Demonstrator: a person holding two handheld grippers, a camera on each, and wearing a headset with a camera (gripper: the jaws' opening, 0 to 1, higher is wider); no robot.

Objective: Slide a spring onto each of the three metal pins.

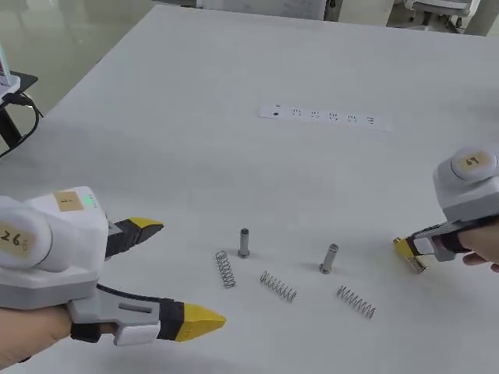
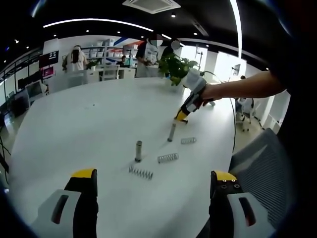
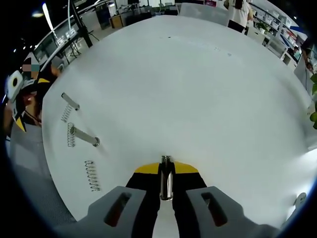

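A silver metal pin [image 3: 166, 183] is clamped in the fingers of the right gripper [image 3: 167, 166], while those of the left gripper [image 2: 154, 174] are held wide open and empty.

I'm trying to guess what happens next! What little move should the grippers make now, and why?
Probably the open left gripper should reach to the nearest spring and pinch it. The right gripper is shut on one metal pin, and all three springs lie loose on the table, none on a pin.
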